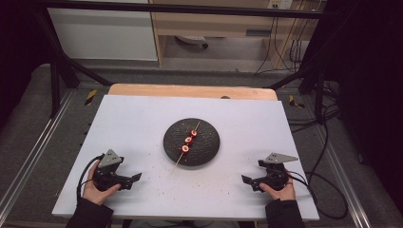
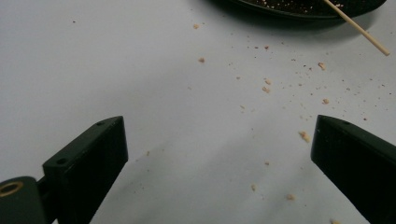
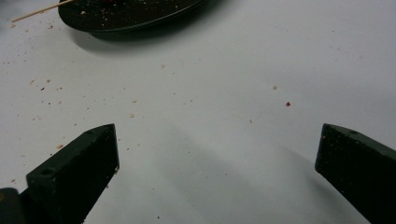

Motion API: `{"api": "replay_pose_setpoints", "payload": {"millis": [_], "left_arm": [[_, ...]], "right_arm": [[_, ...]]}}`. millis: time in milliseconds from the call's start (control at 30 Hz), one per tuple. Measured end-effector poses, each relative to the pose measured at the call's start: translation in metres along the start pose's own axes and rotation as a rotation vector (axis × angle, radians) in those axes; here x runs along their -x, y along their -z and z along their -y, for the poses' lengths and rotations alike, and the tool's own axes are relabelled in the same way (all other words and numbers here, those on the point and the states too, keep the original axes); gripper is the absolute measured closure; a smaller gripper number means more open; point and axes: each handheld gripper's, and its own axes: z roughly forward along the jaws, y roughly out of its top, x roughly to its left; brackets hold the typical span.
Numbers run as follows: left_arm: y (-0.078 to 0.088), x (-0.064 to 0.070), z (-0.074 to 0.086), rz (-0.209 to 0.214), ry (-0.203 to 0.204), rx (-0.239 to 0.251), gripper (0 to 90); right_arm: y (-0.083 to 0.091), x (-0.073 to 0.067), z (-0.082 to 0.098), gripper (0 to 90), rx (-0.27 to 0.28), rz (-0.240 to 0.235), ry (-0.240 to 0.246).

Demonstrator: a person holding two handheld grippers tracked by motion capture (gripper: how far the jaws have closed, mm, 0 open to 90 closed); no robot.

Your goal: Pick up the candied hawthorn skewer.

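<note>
A black round plate [image 1: 209, 148] lies in the middle of the white table. Across it rests a wooden skewer [image 1: 177, 163] threaded with three red pieces [image 1: 188, 140]; its bare end juts over the plate's near rim. My left gripper [image 1: 136, 179] rests near the front left, held by a hand, jaws wide apart and empty. My right gripper [image 1: 245, 181] sits at the front right, also open and empty. In the left gripper view the skewer tip [image 2: 369, 38] and plate edge [image 2: 280, 10] lie ahead of the left gripper [image 2: 219, 140]. In the right gripper view the plate [image 3: 140, 18] lies ahead of the right gripper [image 3: 217, 149].
Crumbs [image 2: 266, 86] are scattered over the white table surface [image 1: 128, 123] in front of the plate. A wooden board edge [image 1: 190, 90] runs along the far side of the table. Black frame bars and cables [image 1: 328, 142] stand to the right.
</note>
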Motion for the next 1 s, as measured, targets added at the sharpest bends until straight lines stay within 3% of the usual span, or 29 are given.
{"api": "replay_pose_setpoints", "payload": {"millis": [567, 1000], "left_arm": [[-0.001, 0.007, -0.006, 0.016, 0.0, -0.002, 3.3], [-0.007, 0.022, -0.023, 0.03, -0.018, -0.016, 2.0]], "right_arm": [[0.0, -0.001, -0.001, 0.6, 0.006, -0.003, -0.008], [0.0, 0.0, -0.001, 0.6, 0.002, 0.005, -0.001]]}}
